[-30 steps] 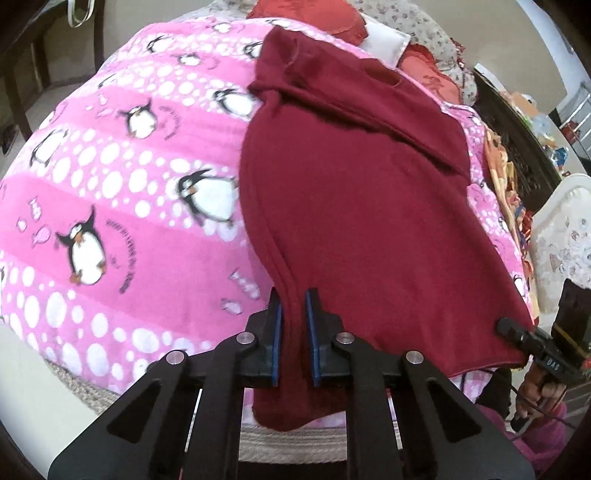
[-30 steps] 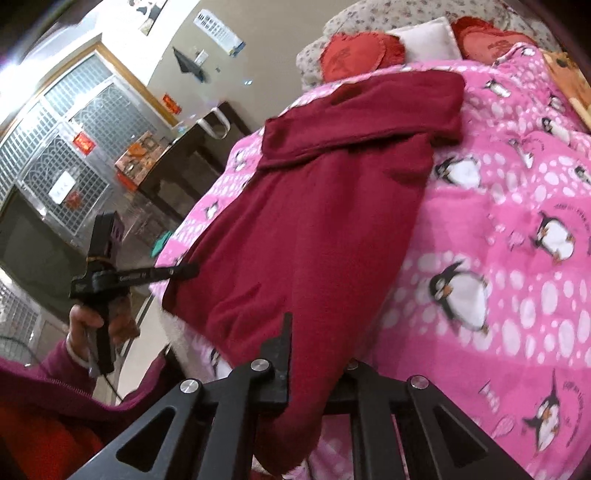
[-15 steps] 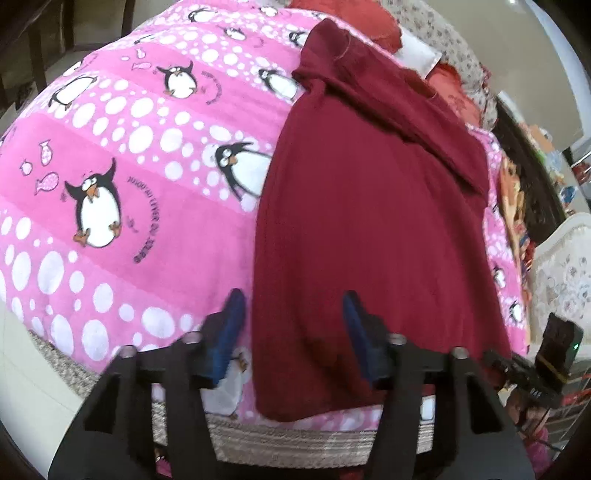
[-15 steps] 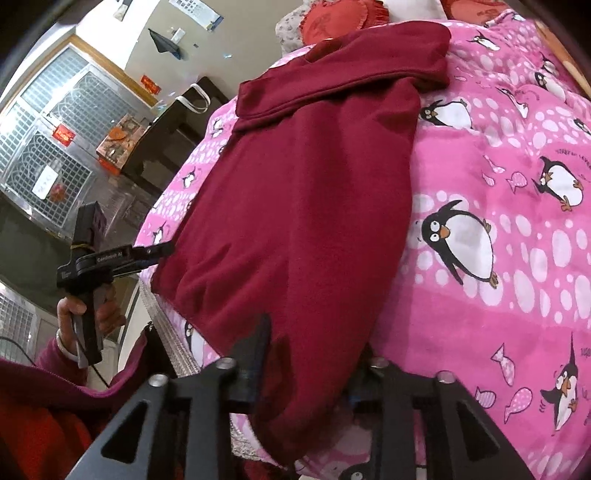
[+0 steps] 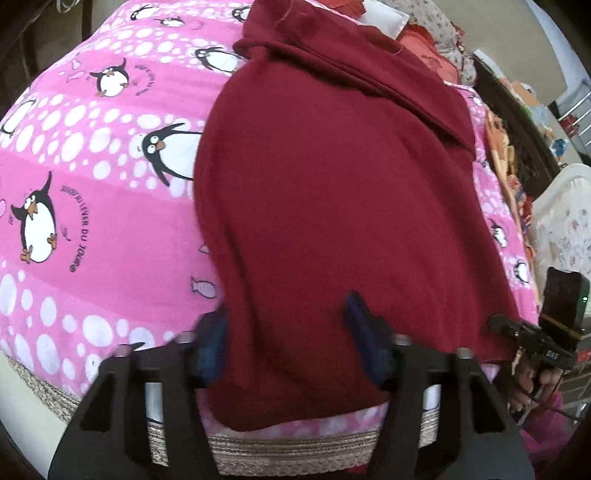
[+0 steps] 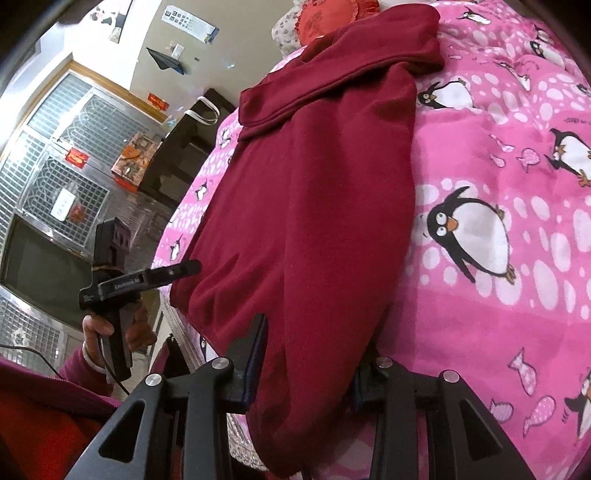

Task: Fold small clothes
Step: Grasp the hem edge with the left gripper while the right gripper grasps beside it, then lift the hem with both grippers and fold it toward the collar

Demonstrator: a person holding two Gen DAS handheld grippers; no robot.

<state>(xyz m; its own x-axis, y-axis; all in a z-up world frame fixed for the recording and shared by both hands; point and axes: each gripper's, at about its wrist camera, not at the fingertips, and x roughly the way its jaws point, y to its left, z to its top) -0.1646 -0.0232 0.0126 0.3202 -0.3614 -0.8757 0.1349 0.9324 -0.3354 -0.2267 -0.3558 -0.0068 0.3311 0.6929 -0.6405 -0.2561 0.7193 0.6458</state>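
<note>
A dark red garment [image 5: 332,206] lies spread lengthwise on the pink penguin blanket [image 5: 92,206], its folded top end far from me. Its near hem hangs over the bed's edge. In the left wrist view my left gripper [image 5: 288,339] straddles the hem's left corner; its jaws are closing, the cloth sits loose between the blue pads [image 5: 364,336]. In the right wrist view my right gripper [image 6: 308,365] stands open astride the hem's other corner [image 6: 310,406], one finger hidden behind the cloth. Each view shows the other gripper at its side: the right gripper [image 5: 496,323], the left gripper [image 6: 188,267].
The bed's woven edging [image 5: 295,450] runs just below the hem. Red cushions [image 6: 325,18] lie at the bed's far end. A dark cabinet [image 6: 184,147] and a barred door [image 6: 55,155] stand left of the bed. A person's hand [image 6: 110,332] and red sleeve are close by.
Both grippers were shut on the hem a second ago and have let it go, jaws now apart. The hem has dropped onto the bed's edge, and both views have sunk closer to the cloth.
</note>
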